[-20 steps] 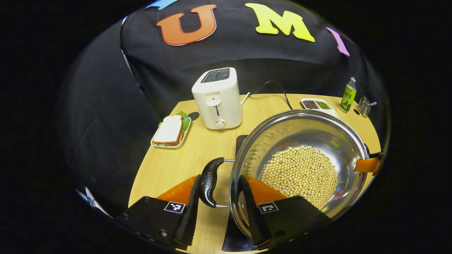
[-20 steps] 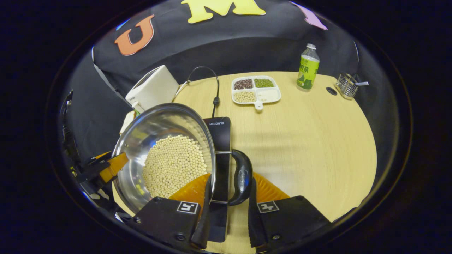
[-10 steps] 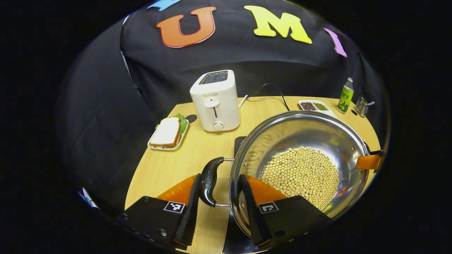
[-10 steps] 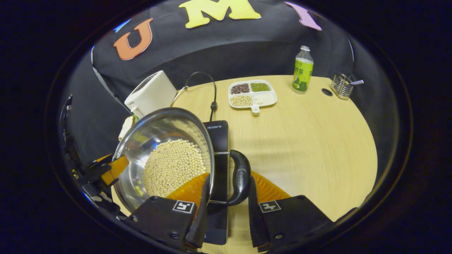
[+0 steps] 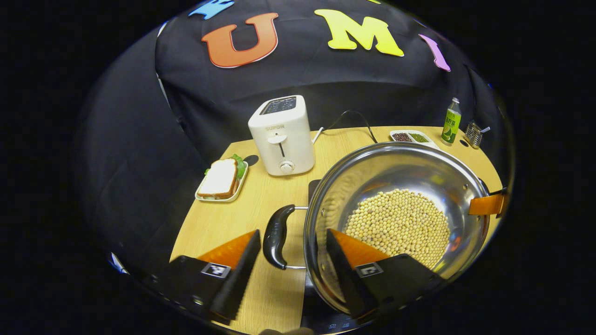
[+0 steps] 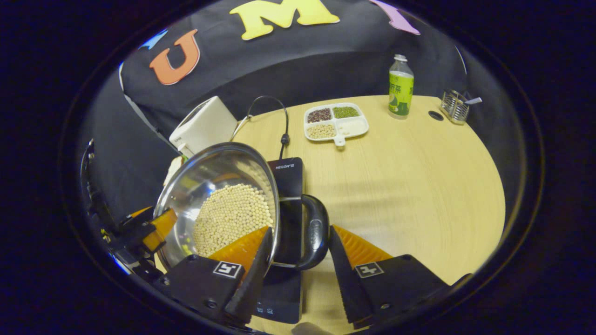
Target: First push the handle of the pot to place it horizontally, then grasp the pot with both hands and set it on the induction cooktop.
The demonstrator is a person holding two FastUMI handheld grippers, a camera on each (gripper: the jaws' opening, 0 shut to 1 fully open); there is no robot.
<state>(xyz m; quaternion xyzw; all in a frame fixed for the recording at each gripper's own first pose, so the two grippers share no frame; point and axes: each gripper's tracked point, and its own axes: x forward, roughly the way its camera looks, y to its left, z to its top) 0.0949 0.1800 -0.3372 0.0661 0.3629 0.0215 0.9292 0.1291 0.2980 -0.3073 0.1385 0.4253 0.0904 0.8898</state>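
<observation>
Left gripper point(image 5: 285, 260): jaws spread apart, straddling the pot's near black handle point(image 5: 275, 236) and rim. One finger lies outside the handle with a visible gap; the other finger sits inside the pot wall. Released, not pinching.

Right gripper point(image 6: 297, 263): jaws likewise spread, one finger inside the pot, the other outside the opposite black handle point(image 6: 317, 231), a gap on either side of it. Released. In the right gripper view, the left gripper point(image 6: 149, 226) appears at the pot's far rim; in the left gripper view, a finger of the right gripper point(image 5: 486, 204) shows at the far rim.

Pot point(image 5: 396, 218): stainless steel, holding pale round beans point(image 5: 400, 224), sitting on the black induction cooktop point(image 6: 286, 186). Both handles lie level, out to the sides.

Writing: the cooktop carries white lettering at its far edge; the toaster point(image 5: 281, 136) has a small brand mark on its front.

Surroundings, relative to the pot: white toaster just behind; a sandwich on a small tray point(image 5: 222, 179) to the toaster's side. Further back, a divided dish point(image 6: 336, 120) of assorted grains, a green-labelled bottle point(image 6: 400, 87), and a wire holder point(image 6: 455, 106). A black cable point(image 6: 282, 118) runs from the cooktop toward the back. Light wood table point(image 6: 409, 186), black cloth walls.
</observation>
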